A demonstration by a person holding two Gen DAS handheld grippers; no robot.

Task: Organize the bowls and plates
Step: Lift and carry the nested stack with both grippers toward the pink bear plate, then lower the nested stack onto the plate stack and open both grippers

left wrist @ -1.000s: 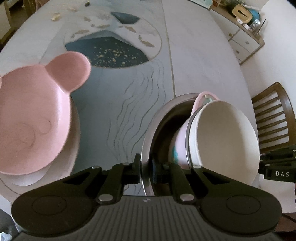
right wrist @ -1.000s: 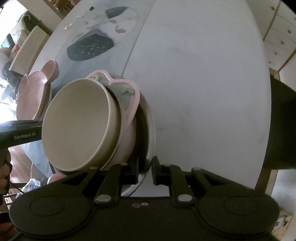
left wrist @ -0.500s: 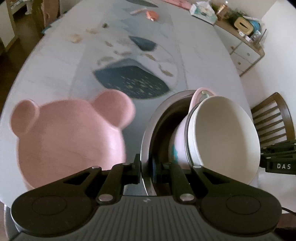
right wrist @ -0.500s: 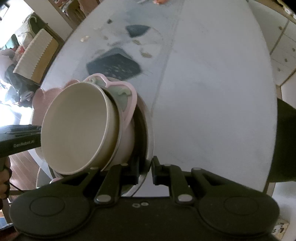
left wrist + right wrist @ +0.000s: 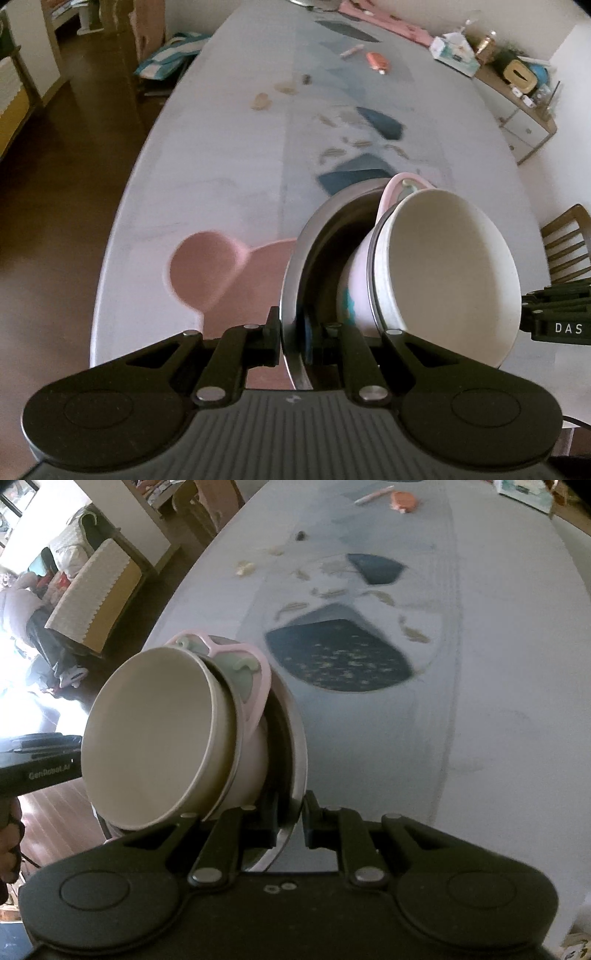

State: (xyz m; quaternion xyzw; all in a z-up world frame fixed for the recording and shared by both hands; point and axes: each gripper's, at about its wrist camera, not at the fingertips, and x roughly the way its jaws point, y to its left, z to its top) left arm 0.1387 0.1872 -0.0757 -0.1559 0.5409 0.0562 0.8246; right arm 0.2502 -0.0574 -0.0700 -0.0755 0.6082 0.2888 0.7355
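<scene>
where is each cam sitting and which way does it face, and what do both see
Left wrist: on the left gripper, facing along the table; the right gripper shows at right.
Right wrist: on the right gripper, facing the same way; left gripper at left.
Shared: metal bowl with nested cream bowl, clamped from opposite sides.

Shiny metal bowl; matt cream bowl

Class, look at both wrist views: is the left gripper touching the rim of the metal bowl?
Touching. The left wrist view shows the left gripper with its fingers closed on the metal bowl rim, no gap visible on either side.
</scene>
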